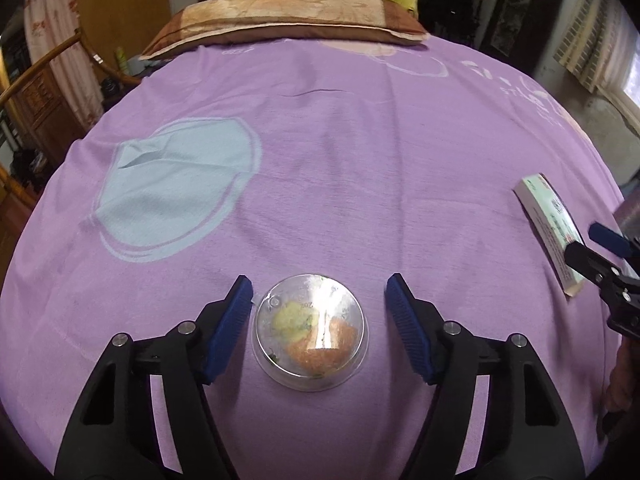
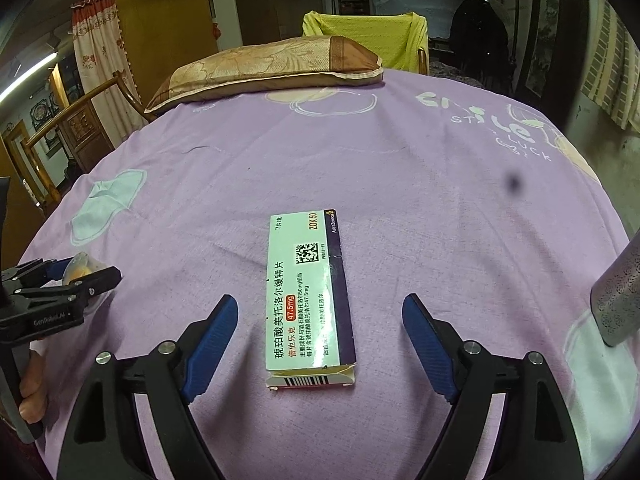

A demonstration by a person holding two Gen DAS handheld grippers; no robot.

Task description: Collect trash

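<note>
Bed with a purple sheet (image 1: 340, 140); a pillow (image 1: 280, 16) lies along the top of the frame in both views.

Left gripper (image 1: 319, 300): jaws wide, holding nothing. A clear plastic cup (image 1: 310, 330) sits lower centre of the left view, between the blue pads (image 1: 230, 328), touching neither. It appears to lie mouth-down, with yellow and orange scraps showing through the plastic; I cannot tell for sure which way it faces.

Right gripper (image 2: 320, 320): jaws wide, empty. A flat medicine box (image 2: 306, 292) lies lengthwise at lower centre of the right view, barcode end toward the camera, its near half between the pads and clear of both. In the left view the same box (image 1: 548, 232) shows at the right edge, with the right gripper just beside it.

A grey textured object (image 2: 618, 300) cuts into the right edge of the right view; possibly a bin, cannot tell.

Judgement: both tools are lined up for pick-up, neither closed yet.

How to do it well:
- Cup: come down until the pads straddle the wall low, near the sheet, and close gently. Thin plastic will likely buckle or squirt out if squeezed hard. Lifting it may spill the scraps.
- Box: it lies flat, so the pads must reach sheet level and pinch the long edges. Keep it centred between the pads; soft bedding may let one pad dig in and snag the fabric.
</note>
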